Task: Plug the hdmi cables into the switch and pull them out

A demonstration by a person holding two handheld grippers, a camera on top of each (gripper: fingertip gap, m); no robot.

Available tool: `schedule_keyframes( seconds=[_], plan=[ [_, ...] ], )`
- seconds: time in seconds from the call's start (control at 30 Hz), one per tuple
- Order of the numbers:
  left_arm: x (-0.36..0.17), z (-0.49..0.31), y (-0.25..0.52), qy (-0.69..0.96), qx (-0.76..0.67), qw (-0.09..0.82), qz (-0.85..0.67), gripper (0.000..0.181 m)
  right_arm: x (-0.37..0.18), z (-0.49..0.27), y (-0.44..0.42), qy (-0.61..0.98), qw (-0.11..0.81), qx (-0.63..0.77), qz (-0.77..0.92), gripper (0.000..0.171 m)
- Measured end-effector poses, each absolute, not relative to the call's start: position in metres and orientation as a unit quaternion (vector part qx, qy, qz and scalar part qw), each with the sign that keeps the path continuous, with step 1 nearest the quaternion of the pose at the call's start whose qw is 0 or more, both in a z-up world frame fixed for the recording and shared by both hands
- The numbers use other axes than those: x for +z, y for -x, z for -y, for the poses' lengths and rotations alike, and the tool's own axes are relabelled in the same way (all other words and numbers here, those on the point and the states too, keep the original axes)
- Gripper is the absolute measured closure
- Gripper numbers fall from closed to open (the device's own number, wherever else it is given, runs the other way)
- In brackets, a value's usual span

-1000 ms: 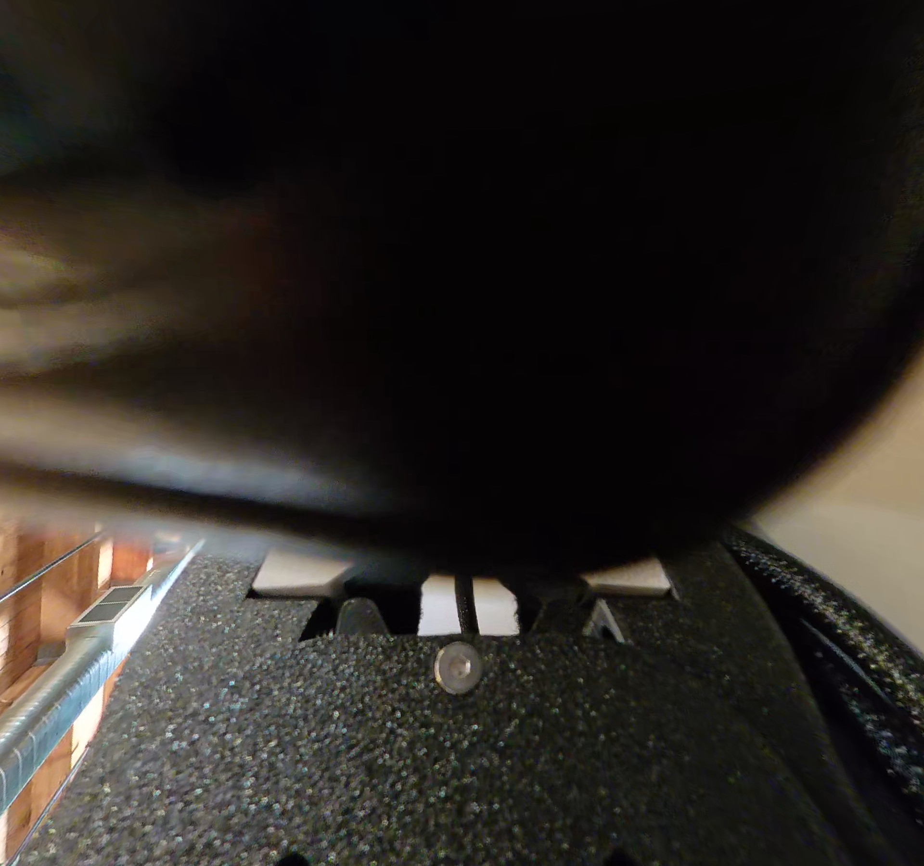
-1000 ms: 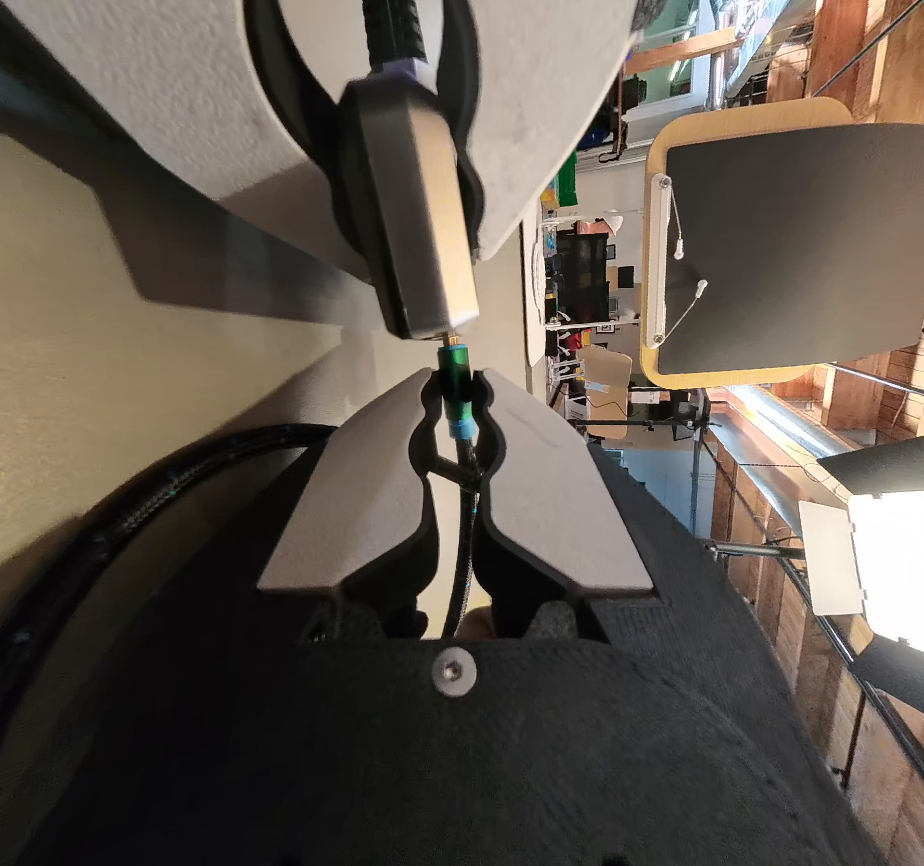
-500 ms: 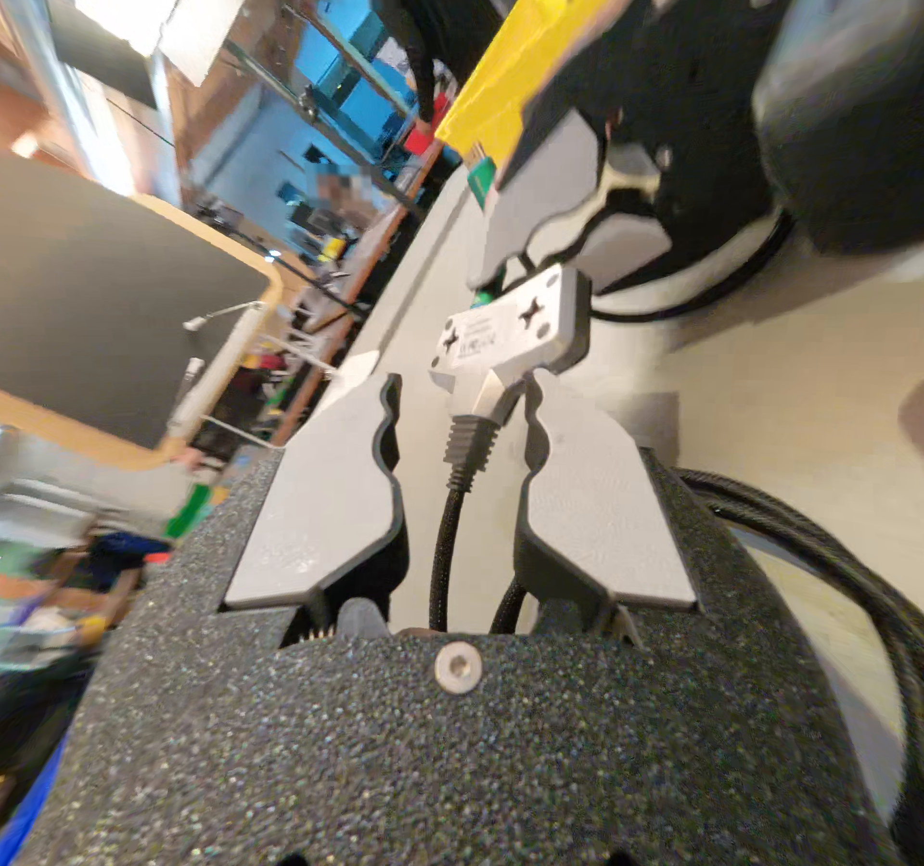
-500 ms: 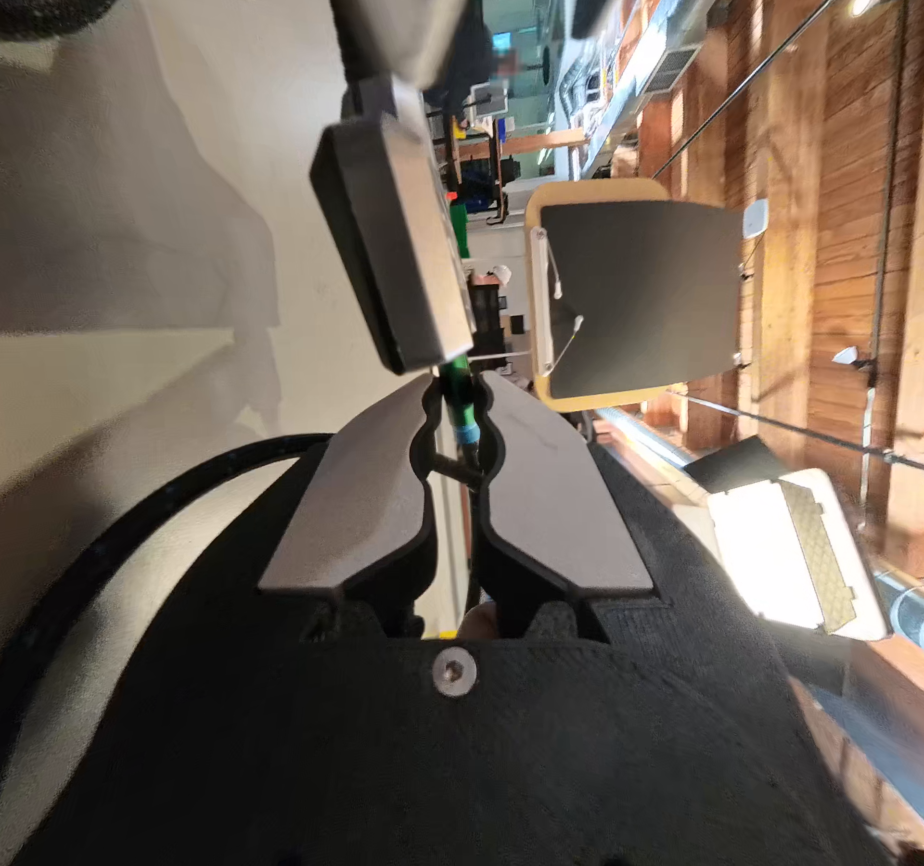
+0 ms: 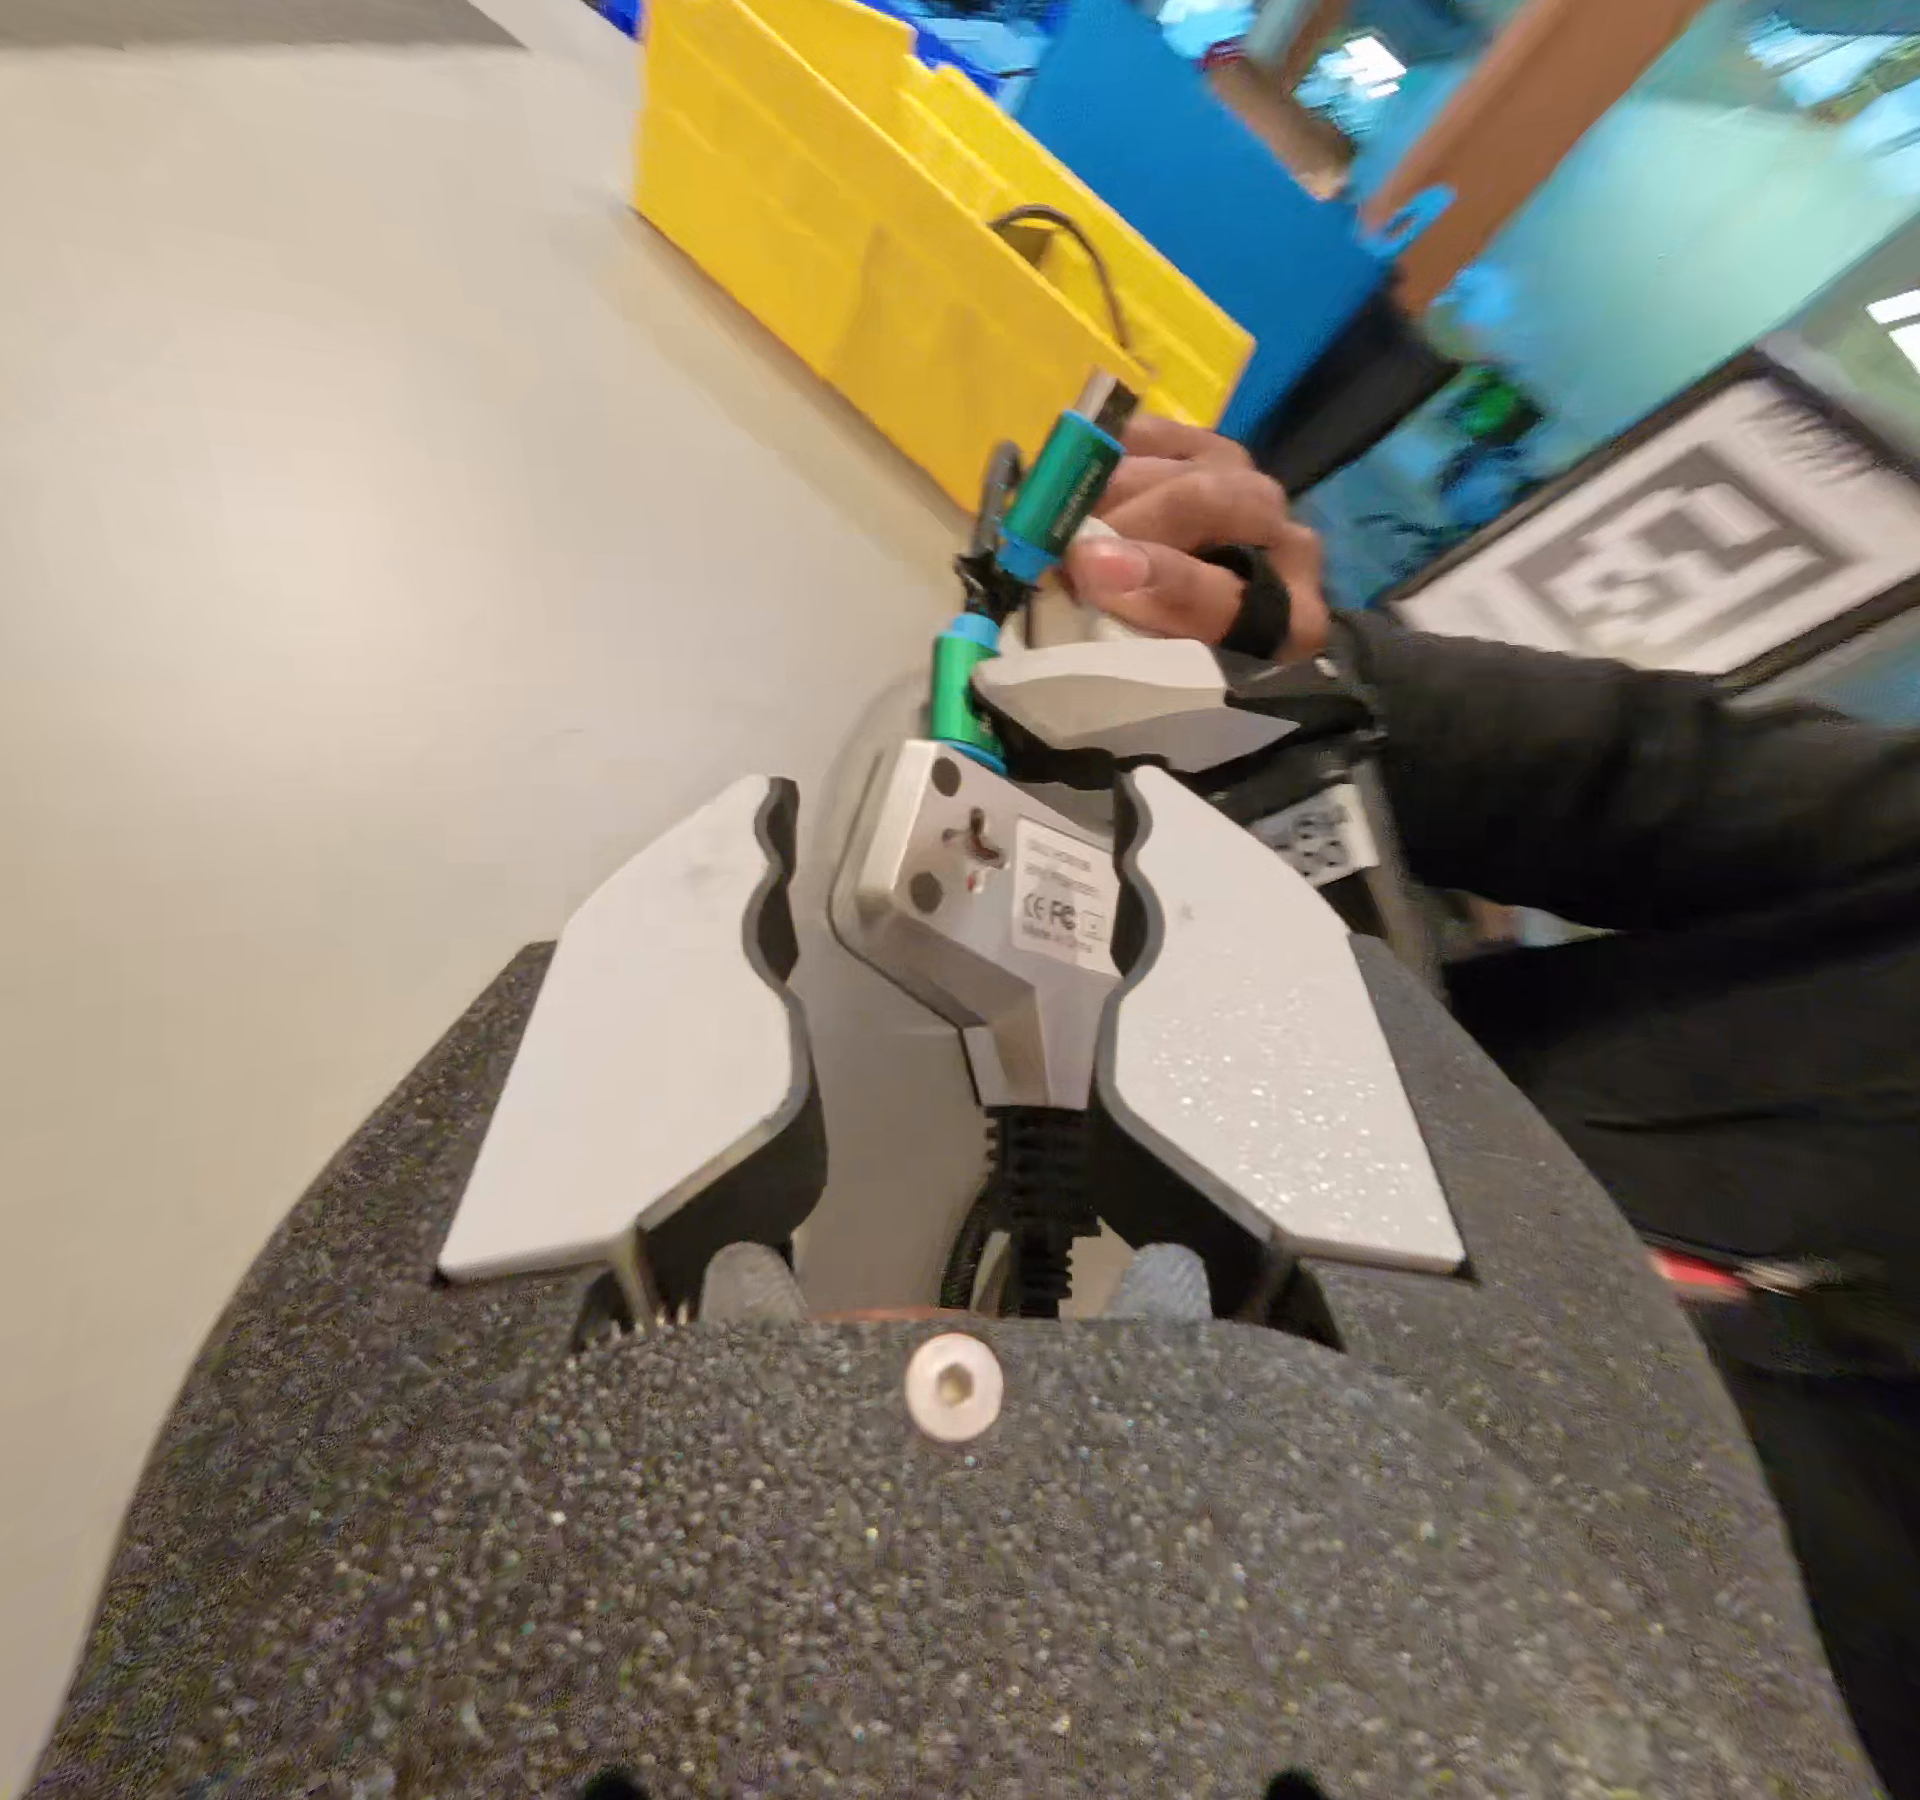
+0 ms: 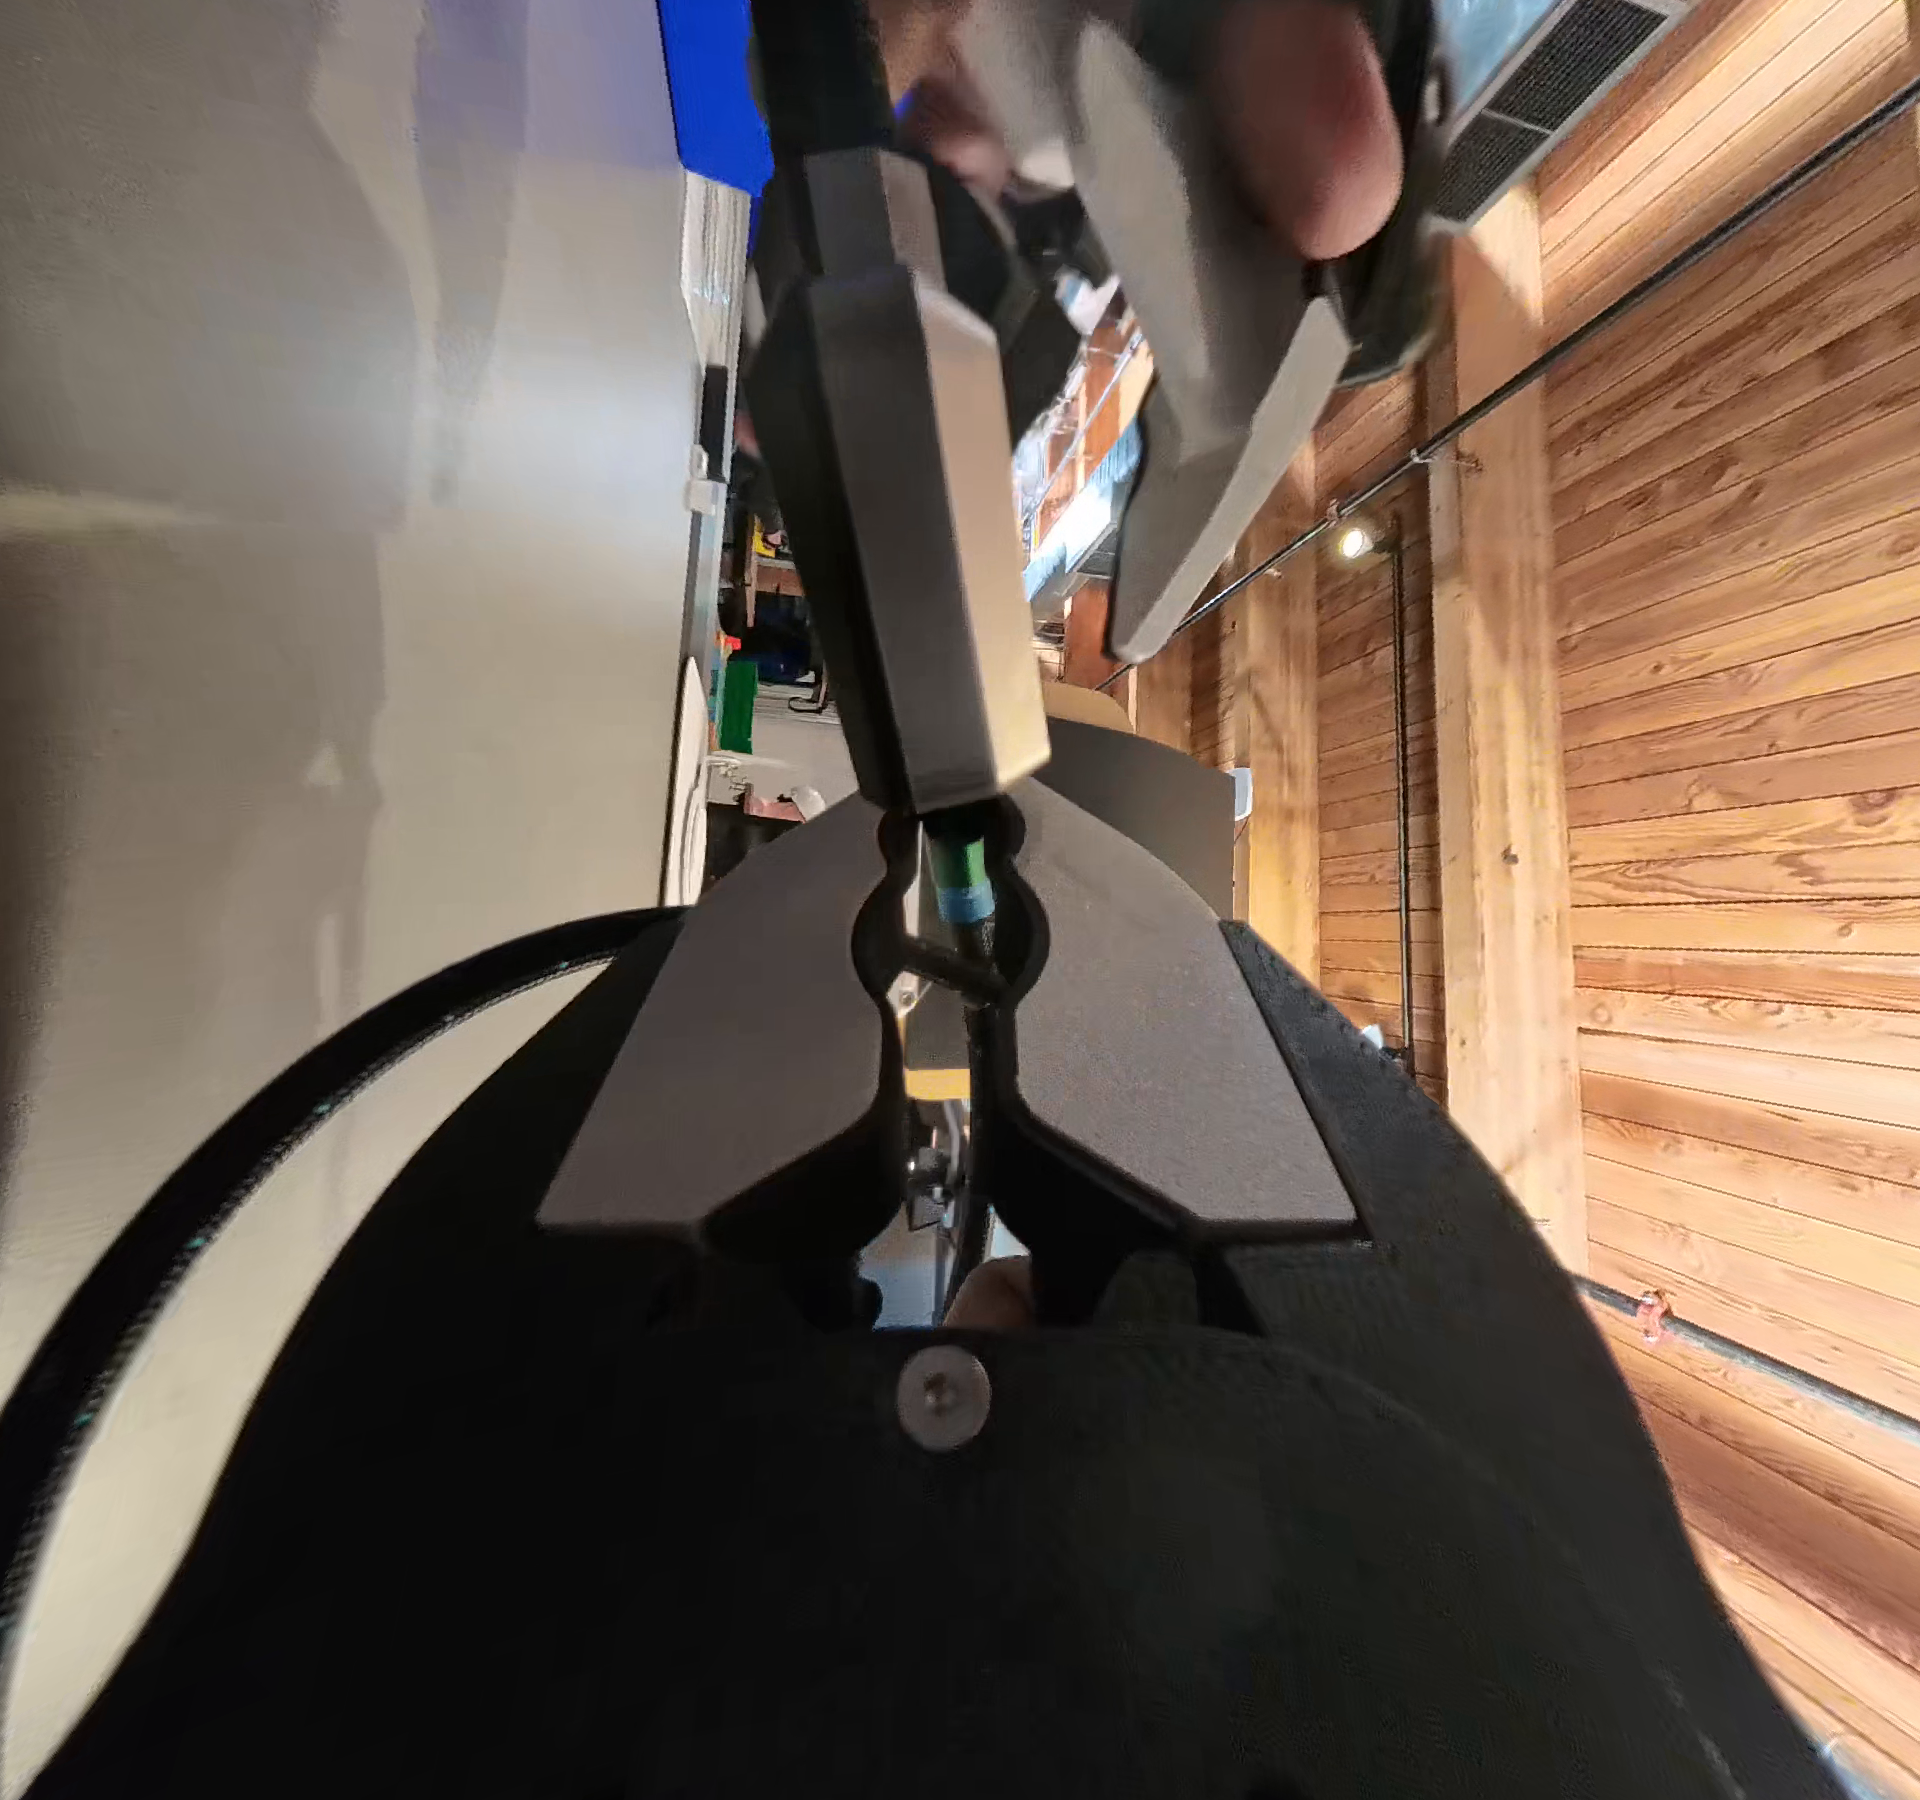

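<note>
The left gripper (image 5: 956,877) stands wide open around the silver HDMI switch (image 5: 997,903) — not gripping it. The right gripper (image 6: 951,851) is pinched closed on a green HDMI plug (image 6: 958,875) seated in the switch's end, above the pale table (image 5: 312,503).

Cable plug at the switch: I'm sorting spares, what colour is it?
Green with a blue ring, the cable plug shows best in the left wrist view.

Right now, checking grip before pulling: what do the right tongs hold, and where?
The right tongs pinch the green metal HDMI plug near its blue-ringed cable end, just below the silver switch box.
</note>
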State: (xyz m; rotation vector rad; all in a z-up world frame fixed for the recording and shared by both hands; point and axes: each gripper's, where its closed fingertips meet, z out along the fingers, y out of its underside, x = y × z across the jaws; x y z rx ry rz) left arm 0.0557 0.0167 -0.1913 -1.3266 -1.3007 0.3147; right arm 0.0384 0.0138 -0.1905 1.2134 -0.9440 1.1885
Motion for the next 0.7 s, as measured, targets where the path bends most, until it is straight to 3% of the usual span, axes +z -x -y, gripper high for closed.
schedule_keyframes(
  seconds=[0.13, 0.27, 0.5, 0.6, 0.7],
  plan=[
    [-0.205, -0.016, -0.04, 0.553, 0.077, 0.631, 0.539, 0.147, -0.192, -0.002, -0.026, -0.515, 0.568, 0.505, 0.396, 0.159],
    [-0.212, -0.01, -0.032, 0.52, 0.013, 0.659, 0.543, 0.155, -0.198, 0.013, -0.015, -0.508, 0.579, 0.498, 0.397, 0.158],
    [-0.209, 0.007, -0.014, 0.488, 0.006, 0.673, 0.556, 0.154, -0.195, 0.037, 0.006, -0.475, 0.567, 0.503, 0.447, 0.156],
    [-0.215, -0.005, -0.017, 0.486, -0.015, 0.664, 0.568, 0.131, -0.197, 0.04, 0.007, -0.474, 0.567, 0.502, 0.45, 0.156],
    [-0.218, -0.006, -0.016, 0.479, -0.002, 0.659, 0.58, 0.141, -0.195, 0.039, 0.004, -0.472, 0.564, 0.51, 0.446, 0.156]
  ],
)
